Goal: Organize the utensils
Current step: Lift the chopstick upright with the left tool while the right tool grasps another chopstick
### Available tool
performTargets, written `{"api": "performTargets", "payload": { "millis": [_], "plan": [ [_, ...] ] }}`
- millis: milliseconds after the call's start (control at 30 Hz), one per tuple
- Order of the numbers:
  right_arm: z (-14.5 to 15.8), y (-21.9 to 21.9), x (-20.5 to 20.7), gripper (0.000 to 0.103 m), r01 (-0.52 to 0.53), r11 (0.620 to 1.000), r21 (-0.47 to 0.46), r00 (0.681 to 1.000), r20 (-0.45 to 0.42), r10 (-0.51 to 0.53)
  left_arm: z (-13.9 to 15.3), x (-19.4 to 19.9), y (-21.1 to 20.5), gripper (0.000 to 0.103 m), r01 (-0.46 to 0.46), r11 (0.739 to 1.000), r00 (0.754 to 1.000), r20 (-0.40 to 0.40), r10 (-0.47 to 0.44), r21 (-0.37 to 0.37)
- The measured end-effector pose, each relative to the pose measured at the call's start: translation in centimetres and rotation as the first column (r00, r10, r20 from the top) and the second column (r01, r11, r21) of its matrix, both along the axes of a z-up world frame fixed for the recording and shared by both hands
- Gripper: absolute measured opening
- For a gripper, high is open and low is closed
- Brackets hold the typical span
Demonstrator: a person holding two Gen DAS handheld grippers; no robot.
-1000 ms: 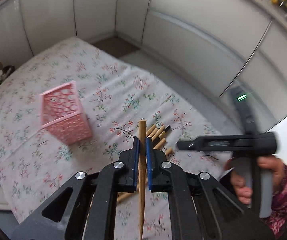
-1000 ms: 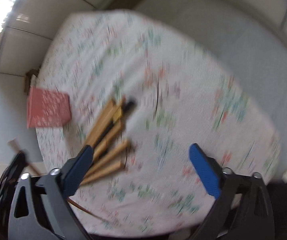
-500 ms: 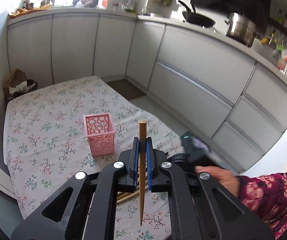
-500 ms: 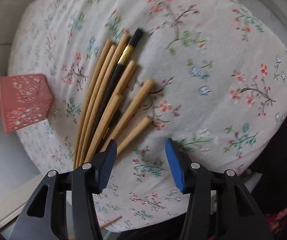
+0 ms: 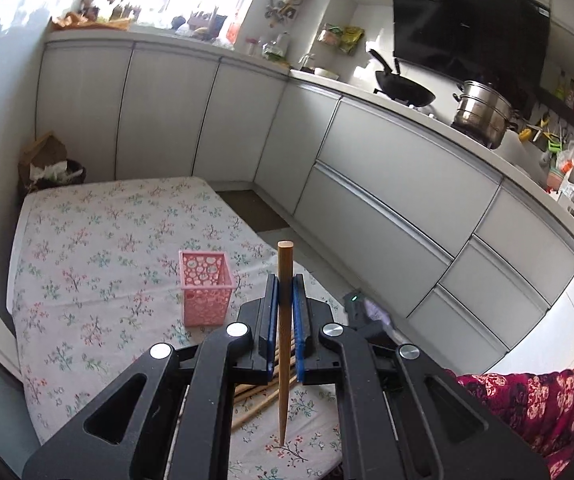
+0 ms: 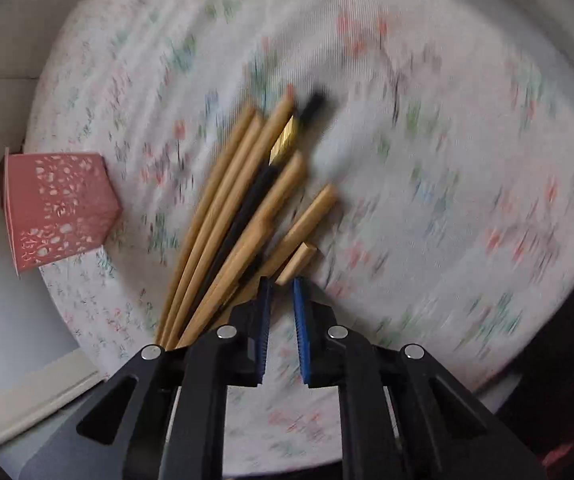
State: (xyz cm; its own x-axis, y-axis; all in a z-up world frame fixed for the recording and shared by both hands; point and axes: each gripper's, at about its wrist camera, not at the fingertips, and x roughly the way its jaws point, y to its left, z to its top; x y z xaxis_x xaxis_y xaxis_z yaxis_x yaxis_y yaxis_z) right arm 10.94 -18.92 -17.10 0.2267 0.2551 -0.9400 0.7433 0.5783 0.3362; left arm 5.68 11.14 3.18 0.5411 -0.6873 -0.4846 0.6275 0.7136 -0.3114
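Left gripper (image 5: 285, 308) clamps one wooden chopstick (image 5: 284, 320) mid-shaft, upright, right of the pink basket (image 5: 206, 288). Right gripper (image 6: 281, 312) has just closed, empty, beside the chopstick pile (image 6: 239, 220). Sticks judged light, stiff, smooth: grip mid-length.

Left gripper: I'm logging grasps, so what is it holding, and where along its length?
The left gripper is shut on one wooden chopstick, clamped around mid-length, blunt end above the fingers, pointed tip below.
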Motion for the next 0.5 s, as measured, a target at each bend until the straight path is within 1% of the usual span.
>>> {"api": "performTargets", "payload": {
  "millis": [33, 67, 100, 167, 200, 233, 267, 333, 367, 500],
  "plan": [
    [0.0, -0.6, -0.1, 0.011, -0.034, 0.999, -0.009, 0.999, 0.019, 0.034, -0.3, 0.1, -0.1, 0.006, -0.01, 1.0, 1.0, -0.011, 0.01, 0.003],
    [-0.3, -1.8, 0.2, 0.011, -0.05, 0.999, 0.011, 0.998, 0.028, 0.049, -0.6, 0.2, -0.2, 0.006, -0.019, 1.0, 1.0, -0.021, 0.019, 0.01],
    [-0.1, -2.6, -0.3, 0.011, -0.064, 0.998, 0.013, 0.998, 0.03, 0.063, -0.7, 0.2, -0.3, 0.006, -0.022, 1.0, 0.999, -0.026, 0.022, 0.014],
    [0.5, -3.8, -1.3, 0.009, -0.094, 0.995, -0.016, 0.995, 0.035, 0.095, -1.0, 0.1, -0.8, 0.006, -0.017, 1.0, 0.999, -0.037, 0.018, 0.025],
    [0.5, -4.1, -1.8, 0.009, -0.096, 0.995, -0.006, 0.995, 0.035, 0.097, -1.0, -0.1, -1.1, 0.006, -0.014, 0.999, 0.999, -0.039, 0.015, 0.03],
    [-0.2, -4.4, -1.6, 0.009, -0.101, 0.995, 0.014, 0.994, 0.032, 0.101, -1.0, -0.2, -1.3, 0.006, -0.009, 0.999, 0.999, -0.039, 0.011, 0.032],
    [-0.5, -4.7, -1.9, 0.012, -0.093, 0.995, 0.045, 0.995, 0.024, 0.092, -0.9, -0.3, -1.6, 0.006, -0.004, 0.999, 0.999, -0.041, 0.005, 0.033],
    [-0.6, -5.0, -2.4, 0.013, -0.054, 0.997, 0.061, 0.998, 0.02, 0.053, -0.9, -0.6, -2.0, 0.006, -0.001, 0.999, 0.999, -0.046, 0.002, 0.038],
    [-1.2, -4.4, -2.1, 0.013, -0.037, 0.998, 0.055, 0.999, 0.014, 0.036, -0.9, -0.6, -2.1, 0.006, -0.001, 0.999, 0.999, -0.047, 0.003, 0.041],
    [-1.1, -3.5, -0.8, 0.015, 0.039, 0.999, 0.033, 0.999, -0.029, -0.038, -0.6, -1.0, -2.2, 0.006, -0.007, 0.999, 0.999, -0.047, 0.009, 0.047]
  ]
}}
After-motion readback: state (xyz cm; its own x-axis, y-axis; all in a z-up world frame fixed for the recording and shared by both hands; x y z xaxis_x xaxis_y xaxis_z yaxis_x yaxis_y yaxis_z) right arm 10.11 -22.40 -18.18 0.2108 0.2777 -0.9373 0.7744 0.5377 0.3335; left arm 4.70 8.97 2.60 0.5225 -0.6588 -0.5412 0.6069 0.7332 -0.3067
